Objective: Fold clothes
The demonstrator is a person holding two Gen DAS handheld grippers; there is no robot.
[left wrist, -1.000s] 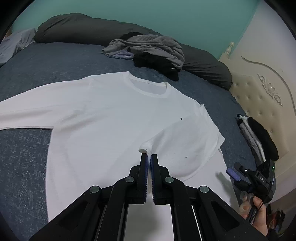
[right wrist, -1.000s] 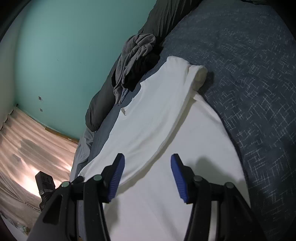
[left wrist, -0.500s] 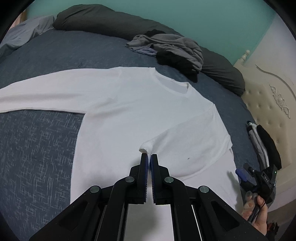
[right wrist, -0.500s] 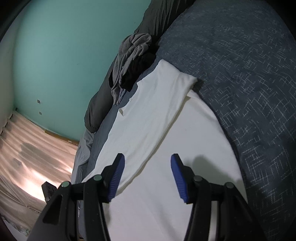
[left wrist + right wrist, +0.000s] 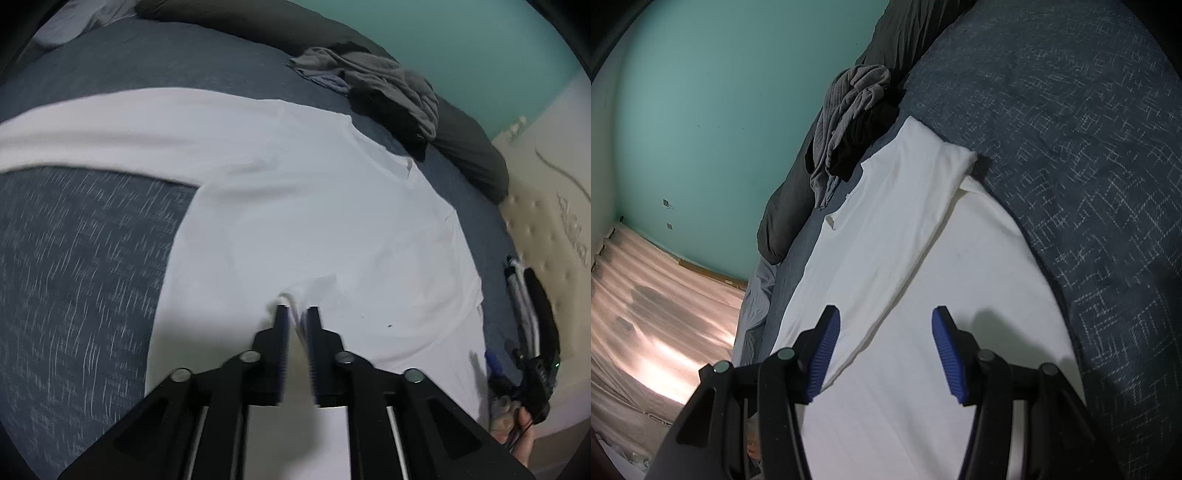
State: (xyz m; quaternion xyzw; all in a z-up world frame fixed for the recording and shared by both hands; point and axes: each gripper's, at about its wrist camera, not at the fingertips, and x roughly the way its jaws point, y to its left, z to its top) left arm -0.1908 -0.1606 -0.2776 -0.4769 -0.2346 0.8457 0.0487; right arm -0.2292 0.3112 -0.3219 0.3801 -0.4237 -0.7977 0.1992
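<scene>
A white long-sleeved shirt lies spread on the dark blue bed. Its right sleeve is folded across the body, with the cuff at my left gripper. The left gripper's jaws stand slightly apart, with the cuff's edge between the tips. The other sleeve stretches out to the left. In the right wrist view the shirt shows with the folded sleeve running diagonally. My right gripper is open and empty above the shirt's lower body.
A heap of grey and dark clothes lies past the collar, against dark pillows. A cream tufted headboard stands at the right. Teal wall and a curtain lie to the left in the right wrist view.
My left gripper's jaws have parted from a tight pinch on the sleeve cuff. The left wrist view has swung, bringing more of the outstretched sleeve into sight. The right gripper has barely moved.
</scene>
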